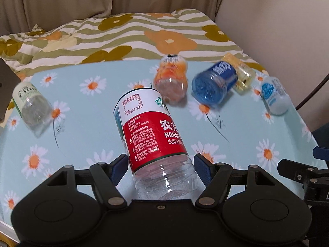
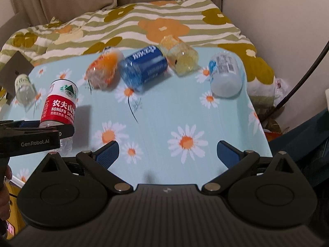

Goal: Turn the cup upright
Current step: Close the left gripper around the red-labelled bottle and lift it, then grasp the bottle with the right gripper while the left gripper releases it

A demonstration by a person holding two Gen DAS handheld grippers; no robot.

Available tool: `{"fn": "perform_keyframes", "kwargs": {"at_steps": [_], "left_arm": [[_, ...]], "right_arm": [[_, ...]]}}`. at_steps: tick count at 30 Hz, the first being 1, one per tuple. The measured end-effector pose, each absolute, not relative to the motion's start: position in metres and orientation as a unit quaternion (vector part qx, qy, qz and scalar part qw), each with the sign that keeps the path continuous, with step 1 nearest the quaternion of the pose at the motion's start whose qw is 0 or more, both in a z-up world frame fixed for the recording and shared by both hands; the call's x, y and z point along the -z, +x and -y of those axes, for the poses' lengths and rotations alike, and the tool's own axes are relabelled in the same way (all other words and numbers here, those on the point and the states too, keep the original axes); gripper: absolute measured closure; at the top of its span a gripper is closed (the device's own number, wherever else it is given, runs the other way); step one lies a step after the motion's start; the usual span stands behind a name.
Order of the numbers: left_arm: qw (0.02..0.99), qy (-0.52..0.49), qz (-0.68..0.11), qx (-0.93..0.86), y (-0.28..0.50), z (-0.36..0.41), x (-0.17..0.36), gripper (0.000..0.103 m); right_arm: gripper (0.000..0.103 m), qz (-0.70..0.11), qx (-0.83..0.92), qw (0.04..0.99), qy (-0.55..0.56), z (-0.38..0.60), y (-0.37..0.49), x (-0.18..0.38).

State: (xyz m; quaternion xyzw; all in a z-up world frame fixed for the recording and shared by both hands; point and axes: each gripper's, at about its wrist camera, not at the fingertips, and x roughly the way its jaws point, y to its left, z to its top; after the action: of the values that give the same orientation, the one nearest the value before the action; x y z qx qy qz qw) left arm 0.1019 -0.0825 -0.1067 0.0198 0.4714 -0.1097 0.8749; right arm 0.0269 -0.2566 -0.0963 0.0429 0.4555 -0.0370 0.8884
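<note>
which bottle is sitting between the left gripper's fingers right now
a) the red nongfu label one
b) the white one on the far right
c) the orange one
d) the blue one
a: the red-label bottle has its clear lower body between the blue pads of the left gripper, and the right wrist view shows it lifted at a tilt, while the blue bottle, orange bottle and white bottle lie on the daisy-print cloth.

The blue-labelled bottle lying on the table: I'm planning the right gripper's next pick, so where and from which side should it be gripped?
Probably across the labelled middle of the blue-labelled bottle, coming from the near side with the open right gripper. It lies on its side, base toward the camera; the orange bottle and yellow bottle crowd its flanks, so fingers fit best near the base end.
</note>
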Motion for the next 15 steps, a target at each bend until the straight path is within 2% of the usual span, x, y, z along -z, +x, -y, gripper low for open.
{"fn": "perform_keyframes", "kwargs": {"at_steps": [15], "left_arm": [[0.869, 0.016, -0.486, 0.093, 0.097, 0.088, 0.128, 0.028]], "right_arm": [[0.000, -0.462, 0.016, 0.886, 0.032, 0.262, 0.024, 0.104]]}}
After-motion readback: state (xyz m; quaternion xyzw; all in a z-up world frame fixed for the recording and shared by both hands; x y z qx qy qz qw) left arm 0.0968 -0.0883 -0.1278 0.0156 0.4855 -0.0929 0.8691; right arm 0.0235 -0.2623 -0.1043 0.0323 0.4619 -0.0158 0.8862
